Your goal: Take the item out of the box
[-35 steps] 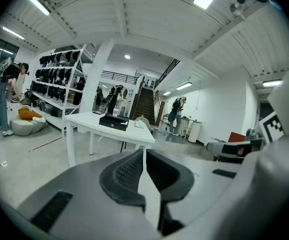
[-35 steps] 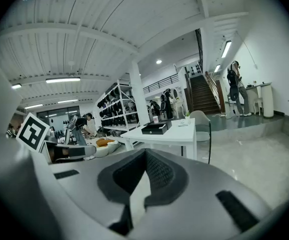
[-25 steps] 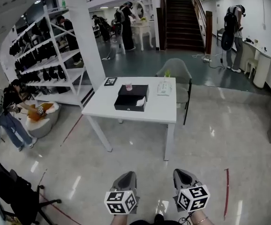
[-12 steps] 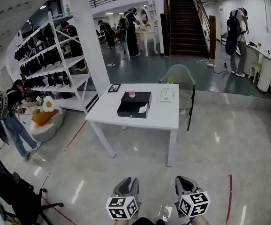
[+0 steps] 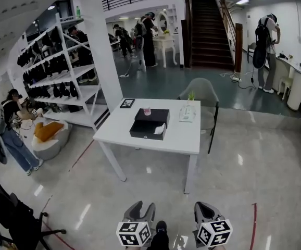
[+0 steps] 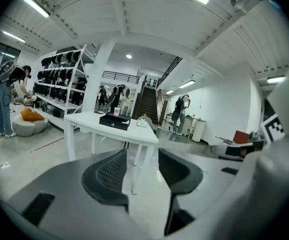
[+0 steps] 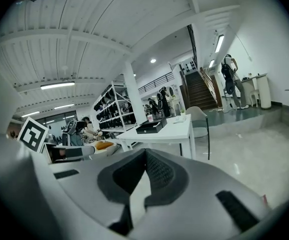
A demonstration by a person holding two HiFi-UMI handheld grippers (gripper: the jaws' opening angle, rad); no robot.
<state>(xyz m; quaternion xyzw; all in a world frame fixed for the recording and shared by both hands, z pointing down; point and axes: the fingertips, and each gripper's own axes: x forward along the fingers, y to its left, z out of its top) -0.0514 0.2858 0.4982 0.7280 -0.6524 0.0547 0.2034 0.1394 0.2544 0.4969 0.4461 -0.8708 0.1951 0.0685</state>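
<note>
The left gripper [image 6: 142, 156] hangs low over the glossy floor [image 5: 88, 191], its jaws spread with nothing but open air and floor showing between the ribbed pads; they have just been opening. The right gripper [image 7: 145, 154] is level with it and just beside it, its jaws pressed together at the tips and pinching nothing. Both are well apart from the white desk [image 5: 179, 138], which stands ahead in the middle of the room. On the desk sits the black box [image 5: 146, 131], a second flat black part lying just behind and touching it, and a crumpled white item [image 5: 159, 129] shows at the box's front right corner. A small pink cup [image 5: 147, 111] stands just behind the box, a dark framed card [image 5: 126, 103] lies near the far left corner, and a white tray [image 5: 187, 114] with a small green plant [image 5: 191, 95] at its far end rests towards the far right edge. A grey chair [image 5: 201, 90] is at the far side of the desk. White shelving [image 5: 62, 82] loaded with dark gear lines the left wall, and a staircase [image 5: 210, 35] rises at the back
</note>
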